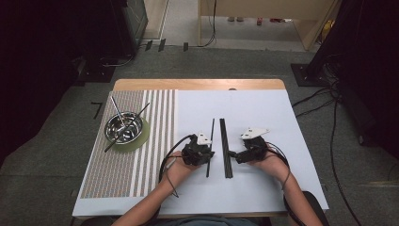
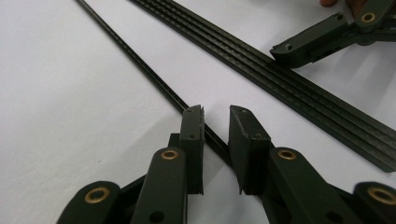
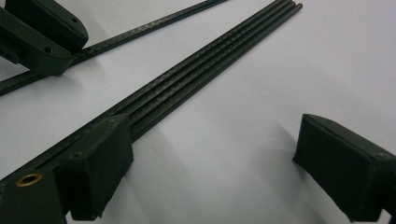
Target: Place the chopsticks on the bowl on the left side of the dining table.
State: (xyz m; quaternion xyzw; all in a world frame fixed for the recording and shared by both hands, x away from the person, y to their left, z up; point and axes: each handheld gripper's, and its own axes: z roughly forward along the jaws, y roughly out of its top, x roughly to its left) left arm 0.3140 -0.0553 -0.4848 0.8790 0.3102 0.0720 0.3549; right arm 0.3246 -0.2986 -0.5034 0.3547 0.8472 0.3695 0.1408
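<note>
A single thin black stick (image 1: 210, 146) lies on the white sheet (image 1: 263, 113), with a bundle of several like black sticks (image 1: 226, 148) just to its right. My left gripper (image 2: 215, 116) is low over the sheet, its jaws a narrow gap apart on either side of the single stick (image 2: 140, 65), not pressing it. My right gripper (image 3: 215, 144) stands wide open, its left jaw over the near end of the bundle (image 3: 201, 70) and its right jaw over bare sheet. Each gripper appears in the other's view: the right gripper (image 2: 317, 39) and the left gripper (image 3: 42, 37).
A striped placemat (image 1: 141, 155) covers the table's left part. On it a metal bowl (image 1: 123, 127) sits on a green coaster, with several sticks leaning in it. Bare white sheet stretches to the right and front. Cables trail on the floor at right.
</note>
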